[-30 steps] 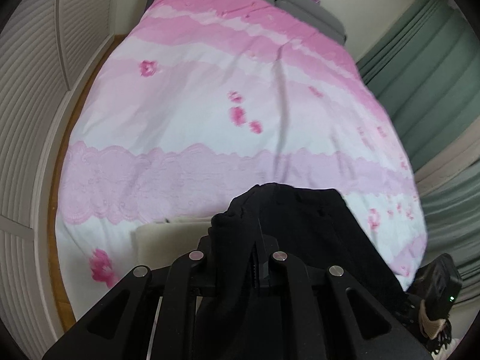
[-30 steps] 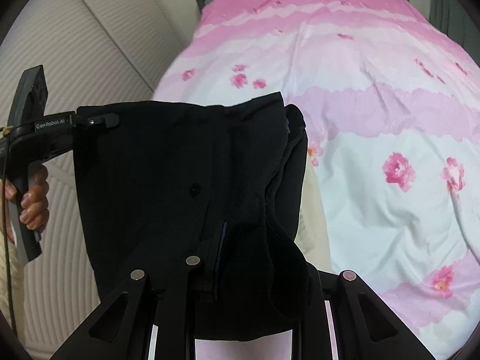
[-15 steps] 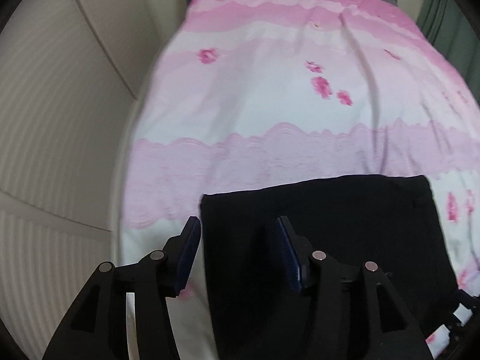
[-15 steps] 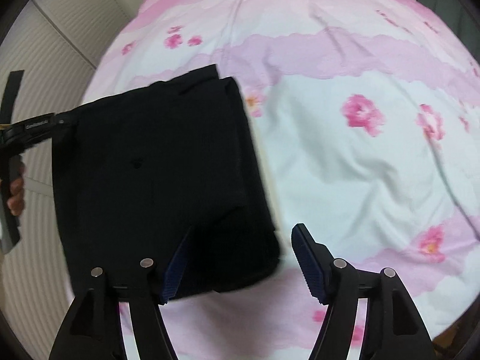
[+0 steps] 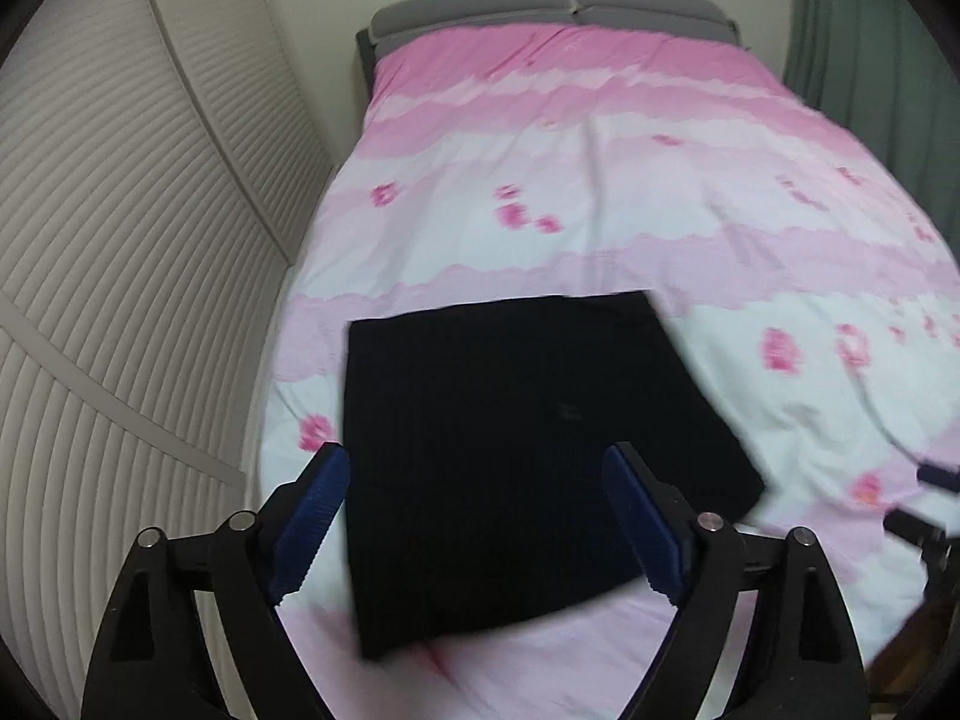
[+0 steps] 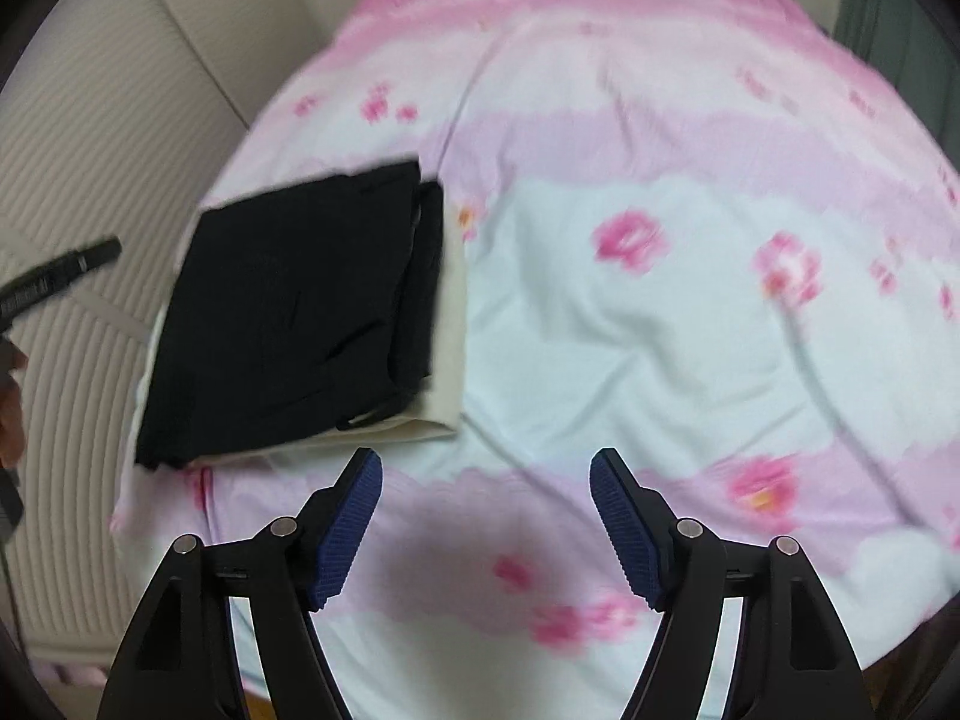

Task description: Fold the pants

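Observation:
The black pants [image 5: 528,450] lie folded in a flat rectangle on the pink flowered bed cover [image 5: 600,192], near its left edge. My left gripper [image 5: 477,516] hovers above them with its jaws opening; the blue pads [image 5: 312,516] touch nothing. In the right wrist view the pants [image 6: 288,312] rest on a folded cream garment [image 6: 447,312]. My right gripper [image 6: 483,510] is off to their right over bare cover, its jaws opening and nothing between them. The left gripper's body [image 6: 60,273] and a hand [image 6: 12,408] show at that view's left edge.
White louvred doors [image 5: 120,276] run close along the bed's left side. Grey pillows [image 5: 552,6] sit at the head of the bed and a green curtain [image 5: 864,60] hangs at the right. A dark part of the other tool [image 5: 918,528] shows at the right.
Both grippers have opened and let go of the pants, which dropped from hanging between them to lying flat on the bed. Both grippers pulled back, the right one off to the right.

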A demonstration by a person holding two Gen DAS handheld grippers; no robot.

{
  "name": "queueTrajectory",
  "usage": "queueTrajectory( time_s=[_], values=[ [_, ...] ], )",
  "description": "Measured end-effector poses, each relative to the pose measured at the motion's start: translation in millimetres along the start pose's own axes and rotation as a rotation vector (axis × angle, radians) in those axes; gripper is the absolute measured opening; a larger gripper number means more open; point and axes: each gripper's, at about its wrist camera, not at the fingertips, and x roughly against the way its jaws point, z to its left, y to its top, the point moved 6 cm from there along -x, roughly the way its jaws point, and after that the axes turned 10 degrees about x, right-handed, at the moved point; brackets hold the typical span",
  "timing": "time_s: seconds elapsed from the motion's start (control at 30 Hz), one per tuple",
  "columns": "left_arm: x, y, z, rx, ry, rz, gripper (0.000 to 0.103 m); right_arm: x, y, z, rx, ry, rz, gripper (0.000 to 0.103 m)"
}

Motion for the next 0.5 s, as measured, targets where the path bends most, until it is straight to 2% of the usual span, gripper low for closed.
queueTrajectory(
  time_s=[0.07, 0.17, 0.33, 0.5],
  values=[
    [25.4, -12.8, -27.5, 0.011, -0.022, -0.015, 0.094, 36.2, -1.9, -17.9, 0.028, -0.002, -0.054, 0.084],
    [66.5, -32.0, -72.9, 0.022, -0.066, -0.039, 0.101, 85.5, -7.0, -42.1, 0.063, 0.0, -0.112, 0.086],
    [132.8, -60.2, -147.9, 0.044, -0.114, -0.091, 0.103, 160.1, -26.2, -89.4, 0.094, 0.002, -0.21, 0.091],
    [189.8, -85.2, -222.9, 0.039, -0.081, -0.155, 0.103, 227.5, -55.2, -138.4, 0.134, -0.026, -0.293, 0.091]
  ],
)
